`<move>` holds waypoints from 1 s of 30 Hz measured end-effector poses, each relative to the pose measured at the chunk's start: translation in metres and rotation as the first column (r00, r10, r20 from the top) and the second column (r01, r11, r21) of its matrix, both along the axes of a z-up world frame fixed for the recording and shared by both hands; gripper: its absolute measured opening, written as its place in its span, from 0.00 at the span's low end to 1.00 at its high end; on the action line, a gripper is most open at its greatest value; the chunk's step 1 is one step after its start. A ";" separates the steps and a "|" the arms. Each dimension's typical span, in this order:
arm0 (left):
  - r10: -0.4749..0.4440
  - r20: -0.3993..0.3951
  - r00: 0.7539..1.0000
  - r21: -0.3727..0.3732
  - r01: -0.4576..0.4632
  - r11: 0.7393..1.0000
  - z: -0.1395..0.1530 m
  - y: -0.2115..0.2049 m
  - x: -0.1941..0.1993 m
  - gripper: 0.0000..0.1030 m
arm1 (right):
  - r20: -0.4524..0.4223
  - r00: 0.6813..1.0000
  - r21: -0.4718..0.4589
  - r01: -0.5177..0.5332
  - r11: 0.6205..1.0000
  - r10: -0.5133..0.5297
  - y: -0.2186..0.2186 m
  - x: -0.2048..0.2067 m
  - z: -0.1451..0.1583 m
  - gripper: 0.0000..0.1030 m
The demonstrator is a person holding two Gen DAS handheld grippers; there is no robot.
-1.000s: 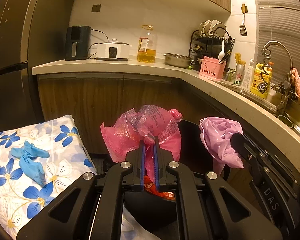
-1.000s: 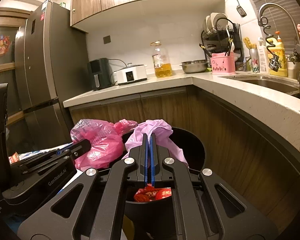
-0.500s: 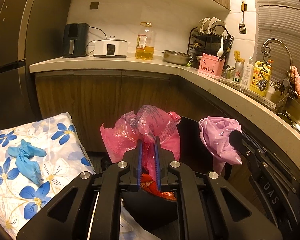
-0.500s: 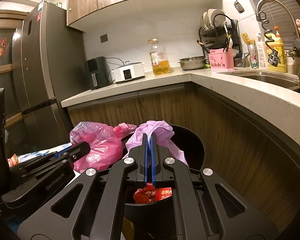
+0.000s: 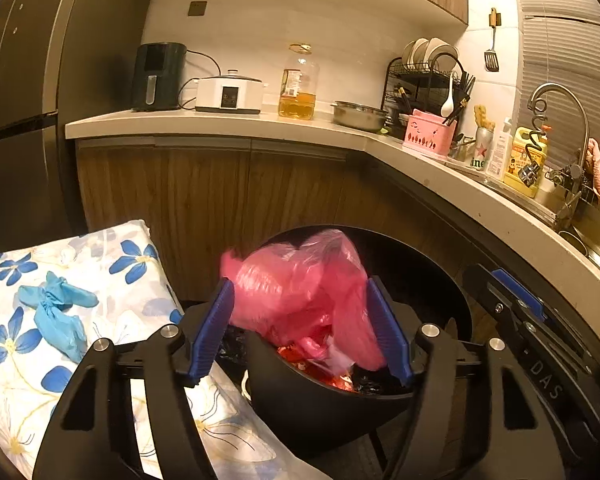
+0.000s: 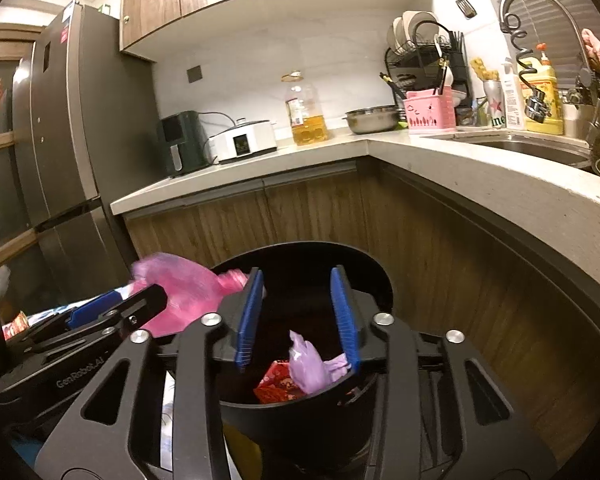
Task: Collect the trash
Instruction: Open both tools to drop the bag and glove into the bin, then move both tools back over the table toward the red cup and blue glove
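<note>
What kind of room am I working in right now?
A home kitchen, almost certainly: a dish rack with bowls, a sink faucet on the countertop, and a tall fridge.

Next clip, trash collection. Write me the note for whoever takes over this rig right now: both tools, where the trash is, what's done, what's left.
Left tool: jaws opening, pink bag between the pads and dropping toward the black bin.
Right tool: jaws opening, nothing between them; purple bag lies in the bin on red wrappers.
Done: purple bag binned, pink bag released over the bin.
Left: check the pink bag settles inside; blue gloves lie on the flowered cloth, probably next.
</note>
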State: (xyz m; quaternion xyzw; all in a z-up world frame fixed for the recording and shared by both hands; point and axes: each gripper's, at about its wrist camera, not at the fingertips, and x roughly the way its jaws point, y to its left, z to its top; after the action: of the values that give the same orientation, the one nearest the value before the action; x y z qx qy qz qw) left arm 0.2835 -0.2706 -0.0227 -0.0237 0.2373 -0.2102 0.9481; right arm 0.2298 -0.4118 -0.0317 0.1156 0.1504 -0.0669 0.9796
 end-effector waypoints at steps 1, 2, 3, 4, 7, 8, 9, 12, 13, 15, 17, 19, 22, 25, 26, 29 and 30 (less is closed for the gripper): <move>-0.008 -0.003 1.000 0.000 0.008 1.000 0.000 -0.001 0.000 0.67 | 0.001 1.000 0.000 0.002 1.000 -0.002 0.000 -0.001 0.000 0.39; -0.011 -0.001 1.000 0.001 0.011 1.000 -0.001 -0.001 -0.001 0.69 | 0.002 1.000 0.000 0.003 1.000 -0.003 0.000 -0.001 0.000 0.40; -0.012 0.001 1.000 0.002 0.012 1.000 -0.001 -0.001 -0.002 0.69 | 0.003 1.000 0.001 0.005 1.000 -0.005 -0.001 -0.002 0.000 0.41; -0.011 0.003 1.000 0.006 0.011 1.000 -0.001 -0.001 -0.002 0.70 | 0.003 1.000 0.001 0.006 1.000 -0.006 -0.001 -0.002 0.000 0.41; -0.008 -0.005 1.000 0.000 0.008 1.000 -0.003 0.001 -0.003 0.76 | 0.003 1.000 0.000 0.008 1.000 -0.008 -0.002 -0.003 0.001 0.42; -0.003 -0.006 1.000 -0.004 0.003 1.000 -0.003 0.002 -0.004 0.79 | 0.003 1.000 0.000 0.008 1.000 -0.008 -0.002 -0.003 0.001 0.42; 0.006 -0.006 1.000 -0.007 -0.006 1.000 -0.003 0.005 -0.004 0.80 | 0.003 1.000 0.001 0.009 1.000 -0.009 -0.003 -0.003 0.001 0.43; 0.036 -0.014 0.999 -0.005 -0.036 0.999 -0.003 0.013 -0.007 0.84 | 0.001 1.000 0.007 0.007 1.000 -0.007 -0.002 -0.005 0.000 0.45; 0.046 -0.014 0.999 -0.004 -0.046 0.999 -0.002 0.016 -0.007 0.85 | 0.001 1.000 0.008 0.006 1.000 -0.006 -0.002 -0.006 0.000 0.46; 0.065 -0.010 0.998 0.001 -0.065 0.998 -0.002 0.022 -0.011 0.87 | 0.004 1.000 0.013 0.001 1.000 -0.001 0.000 -0.008 0.001 0.49; 0.090 0.001 0.996 0.010 -0.090 0.996 -0.001 0.029 -0.015 0.93 | 0.006 1.000 0.012 -0.006 1.000 0.006 0.004 -0.010 0.001 0.51; 0.123 0.017 0.992 0.016 -0.124 0.992 0.000 0.038 -0.022 0.94 | 0.007 1.000 0.006 -0.022 1.000 0.022 0.010 -0.011 0.002 0.54; 0.173 0.027 0.985 0.029 -0.174 0.984 0.001 0.054 -0.029 0.94 | 0.004 0.999 -0.001 -0.045 0.999 0.045 0.020 -0.011 0.003 0.56; 0.229 0.038 0.973 0.043 -0.230 0.972 0.002 0.073 -0.035 0.94 | 0.007 0.998 -0.001 -0.069 0.998 0.069 0.030 -0.013 0.004 0.59; 0.243 0.039 0.969 0.042 -0.245 0.969 0.002 0.079 -0.037 0.94 | 0.007 0.997 -0.001 -0.076 0.997 0.076 0.033 -0.014 0.004 0.59; 0.292 0.033 0.956 0.029 -0.293 0.956 0.001 0.103 -0.042 0.94 | 0.005 0.995 -0.005 -0.102 0.995 0.102 0.046 -0.015 0.004 0.60; 0.303 0.032 0.952 0.028 -0.304 0.952 0.001 0.109 -0.044 0.94 | 0.004 0.994 -0.007 -0.112 0.994 0.112 0.051 -0.015 0.004 0.60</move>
State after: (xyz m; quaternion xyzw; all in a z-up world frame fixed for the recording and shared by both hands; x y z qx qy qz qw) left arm 0.2399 -0.1614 -0.0217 -0.0415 0.2212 -0.0583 0.9726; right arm 0.2147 -0.3609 -0.0276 0.1036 0.1543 -0.0119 0.9825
